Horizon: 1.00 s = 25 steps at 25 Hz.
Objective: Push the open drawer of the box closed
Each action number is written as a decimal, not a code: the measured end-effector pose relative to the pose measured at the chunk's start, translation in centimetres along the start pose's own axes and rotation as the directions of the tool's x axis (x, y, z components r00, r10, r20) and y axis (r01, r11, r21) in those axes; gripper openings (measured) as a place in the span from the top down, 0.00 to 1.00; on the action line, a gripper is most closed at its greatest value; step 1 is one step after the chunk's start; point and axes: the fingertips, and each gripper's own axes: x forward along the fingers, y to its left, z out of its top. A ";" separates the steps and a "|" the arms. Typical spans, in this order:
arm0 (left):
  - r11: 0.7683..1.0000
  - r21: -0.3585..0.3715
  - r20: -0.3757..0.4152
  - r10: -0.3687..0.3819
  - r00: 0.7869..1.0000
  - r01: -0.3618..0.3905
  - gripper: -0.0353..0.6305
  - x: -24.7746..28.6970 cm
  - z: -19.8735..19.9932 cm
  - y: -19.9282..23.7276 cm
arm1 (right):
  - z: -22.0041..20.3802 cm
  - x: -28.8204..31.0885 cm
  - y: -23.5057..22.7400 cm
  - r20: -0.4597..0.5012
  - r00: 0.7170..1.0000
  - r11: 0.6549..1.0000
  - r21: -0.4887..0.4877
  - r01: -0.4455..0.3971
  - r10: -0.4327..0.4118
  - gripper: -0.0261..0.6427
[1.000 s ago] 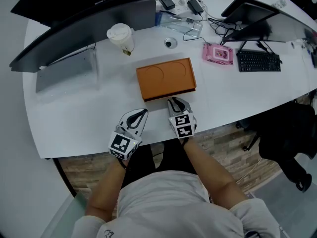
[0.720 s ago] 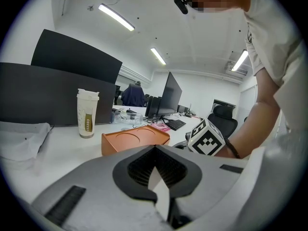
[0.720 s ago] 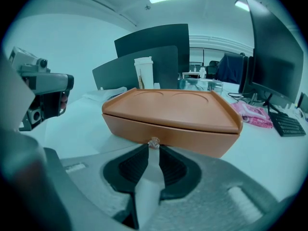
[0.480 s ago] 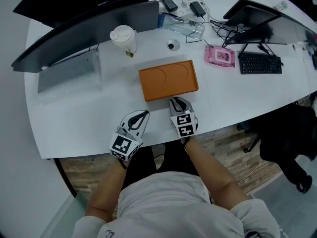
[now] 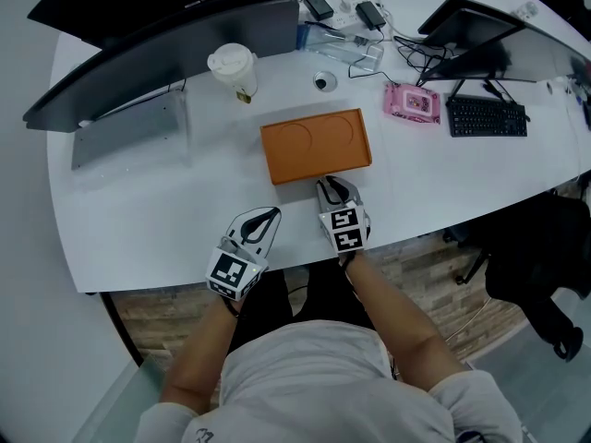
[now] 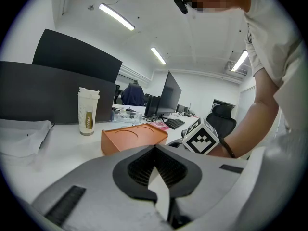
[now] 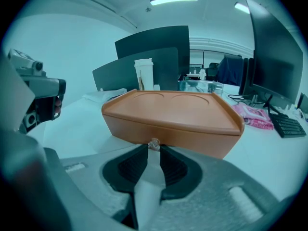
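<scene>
Orange box [image 5: 316, 146] sits mid-frame on the white counter [image 5: 148, 220], with its drawer front [image 7: 192, 136] facing the lower edge of the head view. In the right claw view the drawer front looks about flush with the box body. The seam is too fine to be sure.

Right claw [image 5: 332, 189] is at the lower centre of the box. Its jaws are opening, with a narrow gap between the pads. The small clear knob [image 7: 154, 144] sits at the tips, unsqueezed.

Left claw [image 5: 261, 220] is at lower left, apart from the box, tips together, empty.

Advice for this step:
- Press straight along the drawer's travel, centred at the knob, so the drawer does not skew.
- The box looks light, so go gently or it may slide toward the upper frame.
- Check the seam along its full width before backing off.
</scene>
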 end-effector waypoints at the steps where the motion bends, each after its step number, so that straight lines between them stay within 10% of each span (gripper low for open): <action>1: 1.000 0.001 0.000 -0.001 1.000 0.001 0.95 -0.1 0.0 -0.1 | 0.1 0.0 -0.1 0.003 1.000 1.000 0.001 0.002 -0.002 0.84; 25: 0.993 0.116 0.119 -0.030 0.992 0.016 0.95 -3.9 10.9 -8.0 | 10.9 -17.5 1.3 0.267 0.963 0.996 -0.074 0.048 -0.026 0.85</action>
